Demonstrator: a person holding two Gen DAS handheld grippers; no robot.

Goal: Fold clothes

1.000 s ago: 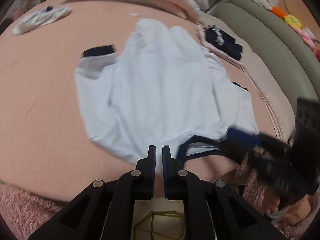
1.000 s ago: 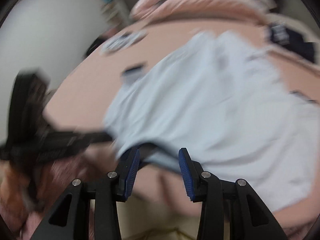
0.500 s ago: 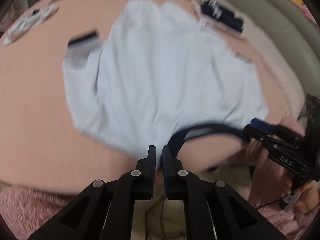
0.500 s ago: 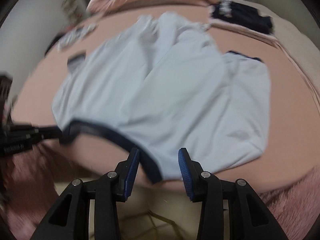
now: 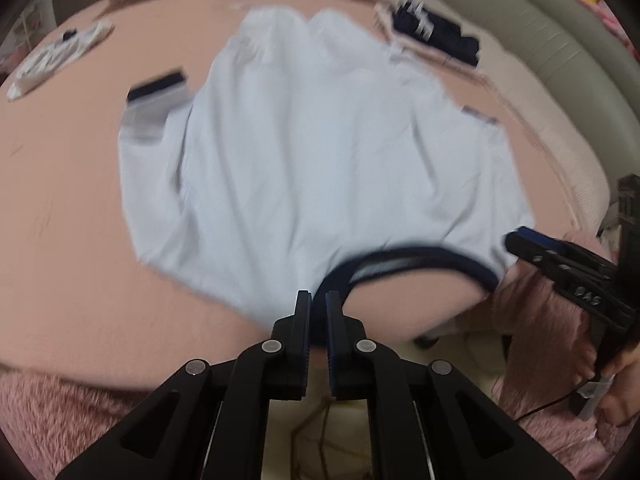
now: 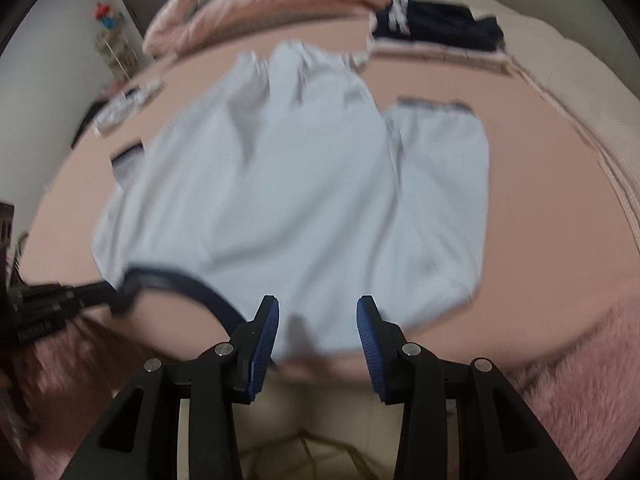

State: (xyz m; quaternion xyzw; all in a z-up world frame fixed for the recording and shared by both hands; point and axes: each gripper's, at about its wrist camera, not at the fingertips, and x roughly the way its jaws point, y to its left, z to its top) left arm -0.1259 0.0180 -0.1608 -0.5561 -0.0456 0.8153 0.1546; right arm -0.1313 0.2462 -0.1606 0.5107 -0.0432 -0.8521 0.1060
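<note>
Pale blue shirt [image 5: 320,168] is spread flat on the pink bed [image 5: 72,208], collar at the near edge. Left tool [image 5: 318,308] is clamped on the navy collar trim [image 5: 404,258]; right tool [image 6: 317,320] is held half open over the shirt's near shoulder, nothing gripped.

- Pale blue shirt [image 5: 320,168]: soft matt cloth, dark ribbed collar.
- Bed sheet [image 5: 72,208]: smooth pink fabric.
- Blanket [image 6: 580,368]: fuzzy pink pile.
- Left gripper [image 5: 318,308]: matt black plastic.

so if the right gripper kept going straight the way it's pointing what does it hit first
Most likely the near shoulder edge of the light blue shirt, just beside its navy collar. The right gripper has open jaws; depth is unclear.
</note>
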